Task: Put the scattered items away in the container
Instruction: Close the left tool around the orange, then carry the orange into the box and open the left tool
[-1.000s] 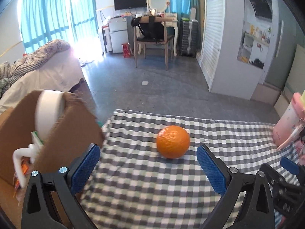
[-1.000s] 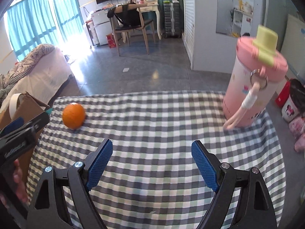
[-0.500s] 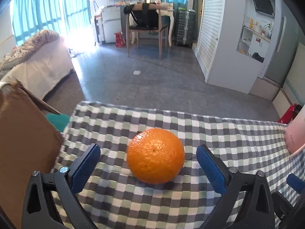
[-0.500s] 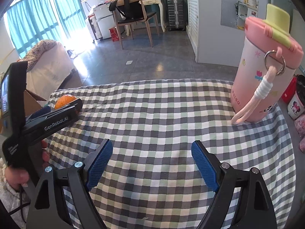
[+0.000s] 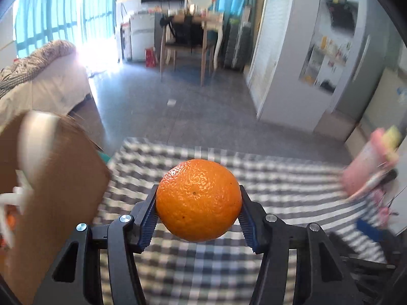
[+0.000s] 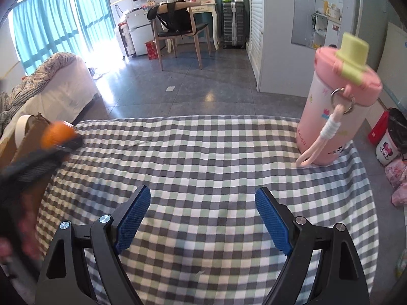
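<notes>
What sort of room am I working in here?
Most likely a lived-in studio flat or bedroom: a bed with a rumpled quilt, a white dressing table with a round mirror behind a wooden chair, and a checked cloth-covered table in front.

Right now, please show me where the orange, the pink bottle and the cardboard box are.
orange [image 5: 199, 200]: left wrist view, middle of peel.
pink bottle [image 6: 338, 117]: right wrist view, body.
cardboard box [image 5: 63, 178]: left wrist view, side wall.

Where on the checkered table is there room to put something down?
Most of the checkered cloth is bare: the whole middle, from the pink bottle at its right edge across to the cardboard box on the left. The open right gripper hangs over the near part. The left side is crowded, where the left gripper holds the orange.
</notes>
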